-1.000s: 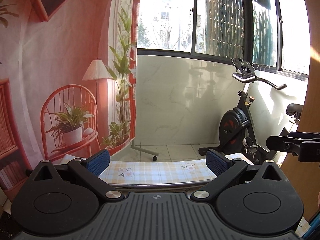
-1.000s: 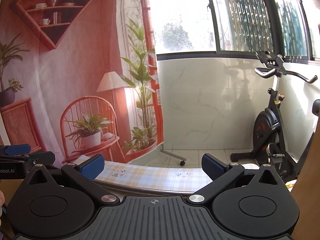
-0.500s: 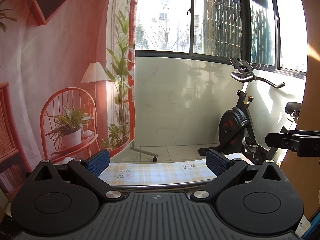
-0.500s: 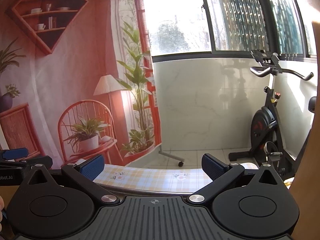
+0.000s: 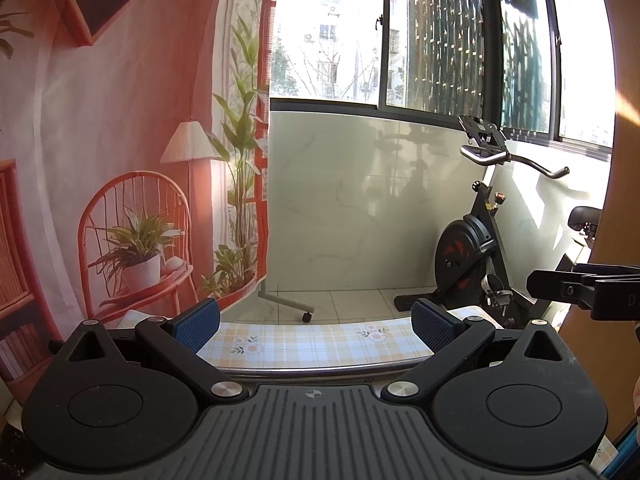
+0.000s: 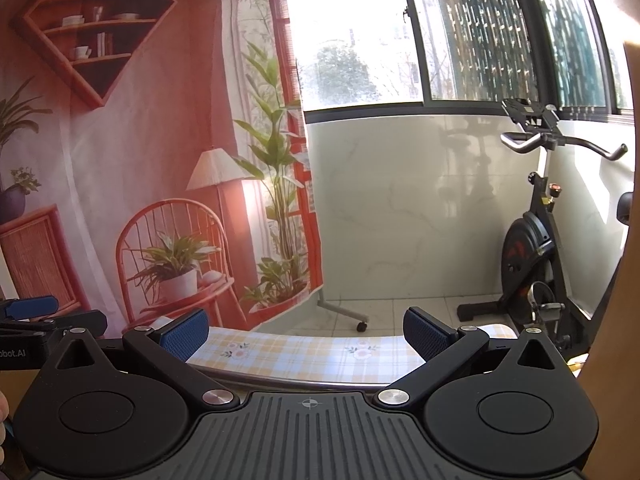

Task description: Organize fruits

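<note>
Left wrist view: the left gripper [image 5: 316, 322] is held level with its jaws spread wide and nothing between the blue pads [image 5: 198, 322]. Beyond them lies the far strip of a table [image 5: 312, 346] under a checked, flower-print cloth, its long edge running left to right across the view. No fruit shows in either view, so its place, heading and long axis cannot be told. At the right edge the right gripper [image 5: 584, 288] pokes in, seen side-on.

Right wrist view shows the right gripper [image 6: 306, 334] also spread wide and empty, aimed over the same cloth. A printed backdrop [image 6: 140, 140] hangs at left; an exercise bike [image 6: 536, 248] stands at right by the window [image 6: 400, 32].
</note>
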A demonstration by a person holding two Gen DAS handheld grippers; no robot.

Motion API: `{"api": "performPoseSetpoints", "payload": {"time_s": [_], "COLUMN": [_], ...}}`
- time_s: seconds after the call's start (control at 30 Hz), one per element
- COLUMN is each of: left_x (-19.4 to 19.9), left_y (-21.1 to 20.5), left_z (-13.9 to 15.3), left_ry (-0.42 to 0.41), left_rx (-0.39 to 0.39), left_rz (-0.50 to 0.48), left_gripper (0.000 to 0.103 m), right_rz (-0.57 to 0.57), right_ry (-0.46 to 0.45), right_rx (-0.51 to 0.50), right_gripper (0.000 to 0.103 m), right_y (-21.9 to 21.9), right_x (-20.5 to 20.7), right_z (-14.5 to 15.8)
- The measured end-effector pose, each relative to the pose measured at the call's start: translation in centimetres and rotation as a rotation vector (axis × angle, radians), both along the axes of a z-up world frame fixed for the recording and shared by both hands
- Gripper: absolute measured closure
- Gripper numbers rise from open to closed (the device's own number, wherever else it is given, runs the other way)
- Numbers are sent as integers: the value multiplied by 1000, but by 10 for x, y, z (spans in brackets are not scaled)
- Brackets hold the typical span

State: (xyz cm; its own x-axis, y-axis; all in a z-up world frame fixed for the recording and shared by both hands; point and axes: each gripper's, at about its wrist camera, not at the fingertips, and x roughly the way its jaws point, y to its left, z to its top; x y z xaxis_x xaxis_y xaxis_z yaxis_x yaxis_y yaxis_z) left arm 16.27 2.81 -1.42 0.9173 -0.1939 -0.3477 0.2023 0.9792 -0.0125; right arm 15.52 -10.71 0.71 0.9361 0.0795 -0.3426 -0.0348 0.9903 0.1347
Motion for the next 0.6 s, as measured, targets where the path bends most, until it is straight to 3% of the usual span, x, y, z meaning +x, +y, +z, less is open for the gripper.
{"api": "performPoseSetpoints", "payload": {"time_s": [0.6], "left_x": [1], "left_y": [-1], "left_z": [0], "left_ry": [-5], "left_rx": [-12], "left_rz": [-8], "left_gripper": [0], "right_rz": [2], "right_ry": [3], "right_rx": [-2], "right_gripper": [0], "right_y": [2], "right_x": [0], "right_z": [-1]}}
